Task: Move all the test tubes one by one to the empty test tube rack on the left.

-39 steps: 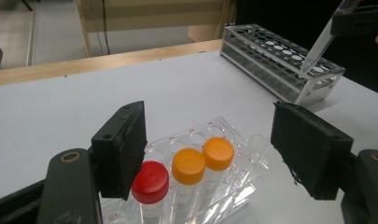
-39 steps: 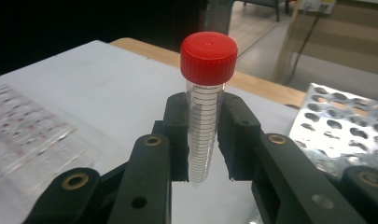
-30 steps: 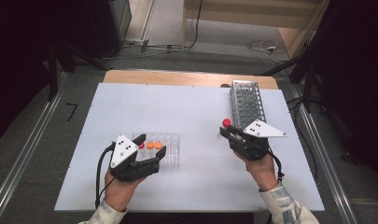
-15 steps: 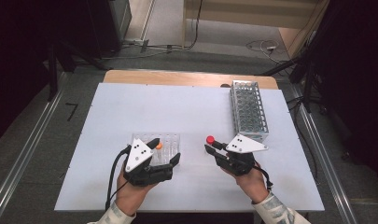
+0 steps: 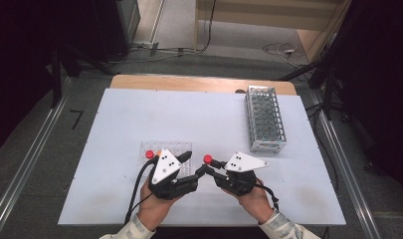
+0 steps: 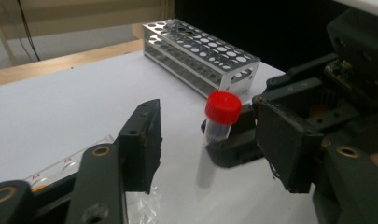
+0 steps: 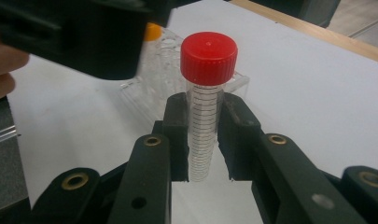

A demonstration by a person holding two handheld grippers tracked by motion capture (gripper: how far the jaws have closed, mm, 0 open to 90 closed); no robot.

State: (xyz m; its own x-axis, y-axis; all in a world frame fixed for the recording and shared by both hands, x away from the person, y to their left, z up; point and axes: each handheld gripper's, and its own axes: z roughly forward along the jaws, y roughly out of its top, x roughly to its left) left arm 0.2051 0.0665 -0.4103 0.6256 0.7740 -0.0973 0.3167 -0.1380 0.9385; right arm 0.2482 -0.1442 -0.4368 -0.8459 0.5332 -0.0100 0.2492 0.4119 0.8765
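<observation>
Tube [image 7: 206,116] w/ red cap [image 7: 208,56] stands upright, clamped in right claw [image 7: 203,140] low over the worktop [image 5: 199,119], just right of the clear tray [image 5: 165,148]. Left claw [image 6: 203,140] brackets it, jaws apart, not touching, and they have just been closing in. Risks: left jaws could shut off-centre & tip or knock the tube; if right lets go before left bites, it drops & rolls. Both claws crowd close, so jaws may clash. Metal rack [image 5: 265,118] sits well apart.
</observation>
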